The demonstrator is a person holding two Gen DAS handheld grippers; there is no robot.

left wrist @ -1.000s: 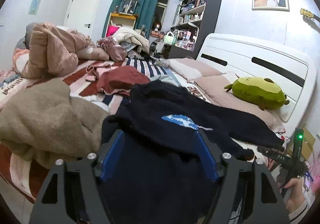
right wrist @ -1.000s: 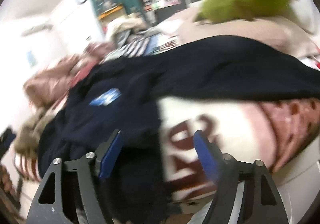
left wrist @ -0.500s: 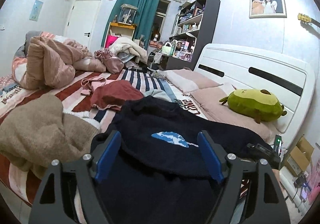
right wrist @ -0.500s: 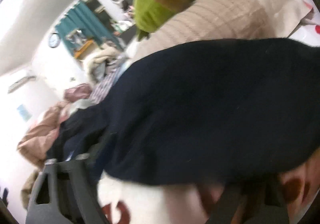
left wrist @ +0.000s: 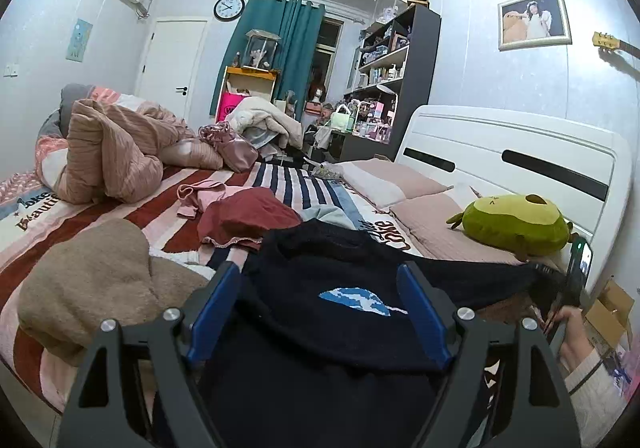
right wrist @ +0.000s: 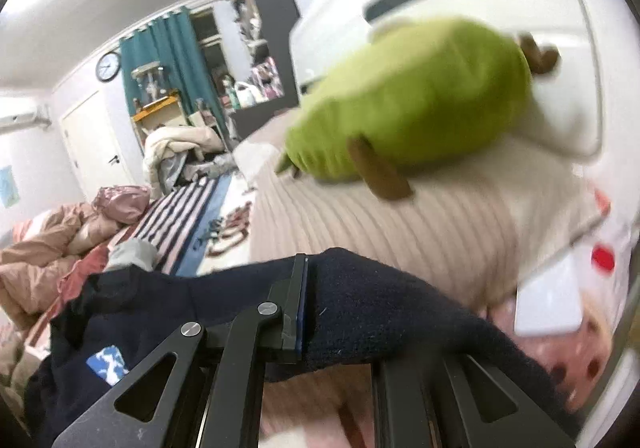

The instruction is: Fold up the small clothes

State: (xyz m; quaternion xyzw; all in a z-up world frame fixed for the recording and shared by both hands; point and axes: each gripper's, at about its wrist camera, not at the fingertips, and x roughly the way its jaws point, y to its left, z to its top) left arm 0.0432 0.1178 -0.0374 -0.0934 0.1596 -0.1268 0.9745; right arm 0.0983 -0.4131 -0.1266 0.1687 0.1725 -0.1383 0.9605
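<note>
left gripper [left wrist: 320, 288]: wide, blue-padded fingers [left wrist: 214, 310] spread, nothing pinched; dark cloth lies between and under them
right gripper [right wrist: 316, 304]: narrow, clamped on a sleeve end of the sweater; left finger [right wrist: 294, 304] pressed into the knit, other finger hidden under the cloth
dark navy knit sweater with blue-white chest patch [left wrist: 352, 324]: spread on the bed straight ahead of the left gripper, one sleeve stretched off to the right toward the right gripper
sweater, right wrist view [right wrist: 380, 312]: sleeve draped over the gripper, body trailing down-left
green avocado plush toy [right wrist: 412, 104]: ahead and above the right gripper, on a ribbed pink pillow [right wrist: 360, 224]
tan fleece garment [left wrist: 92, 284]: left of the left gripper
dark red garment [left wrist: 244, 220]: ahead, just past the sweater
striped bed sheet [left wrist: 280, 184]: under everything
</note>
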